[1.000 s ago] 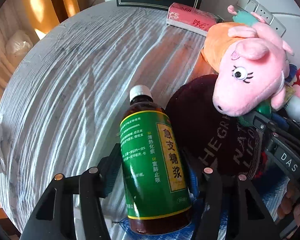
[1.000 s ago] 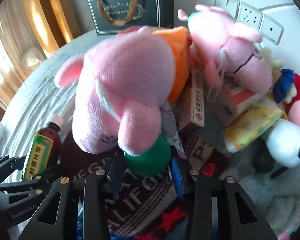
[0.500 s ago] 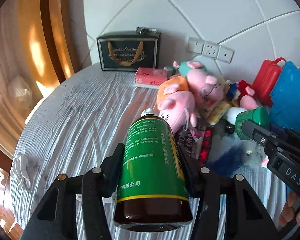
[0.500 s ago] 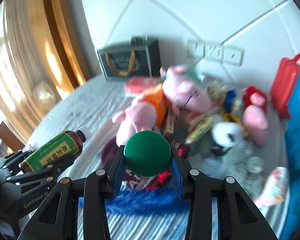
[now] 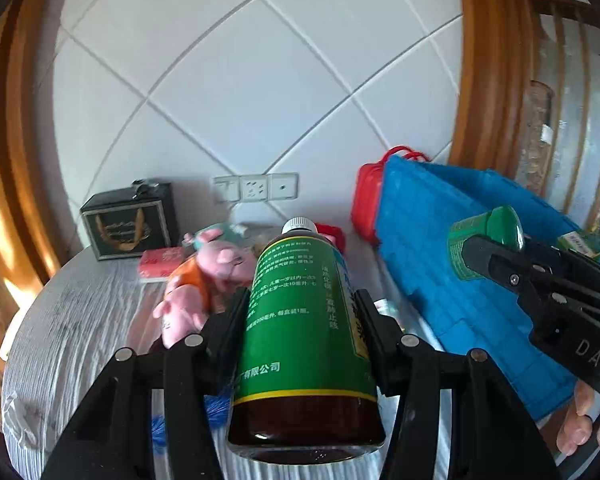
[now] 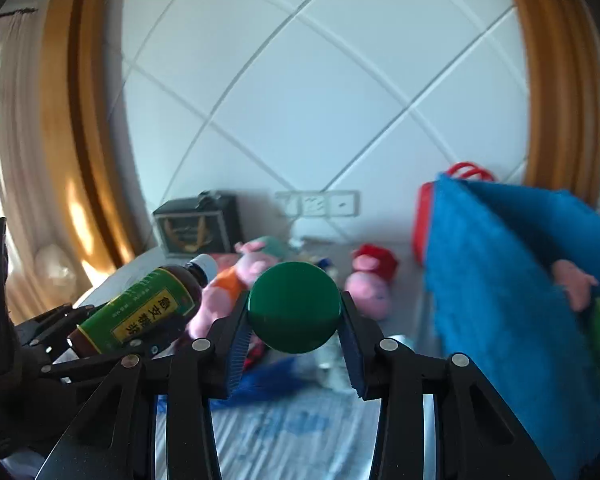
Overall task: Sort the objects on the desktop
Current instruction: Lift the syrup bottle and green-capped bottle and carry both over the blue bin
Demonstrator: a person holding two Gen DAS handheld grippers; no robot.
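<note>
My left gripper [image 5: 300, 308] is shut on a brown syrup bottle [image 5: 304, 332] with a green label and white cap, held up in the air above the table; it also shows in the right wrist view [image 6: 140, 312]. My right gripper [image 6: 294, 312] is shut on a green-capped container [image 6: 294, 306], also lifted; the container shows in the left wrist view [image 5: 484, 240], close to a blue fabric bin [image 5: 452, 280]. Pink plush pigs [image 5: 204, 276] lie on the table below.
A round table with a grey cloth [image 5: 72, 328] holds a black gift bag [image 5: 128, 224], a pink tissue pack [image 5: 158, 262], a red case [image 5: 366, 204] and more toys by the wall. A hand [image 6: 576, 284] holds the blue bin [image 6: 500, 280] at the right.
Both grippers have risen well above the table with their loads and tilted up toward the wall. The blue bin has come closer on the right.
</note>
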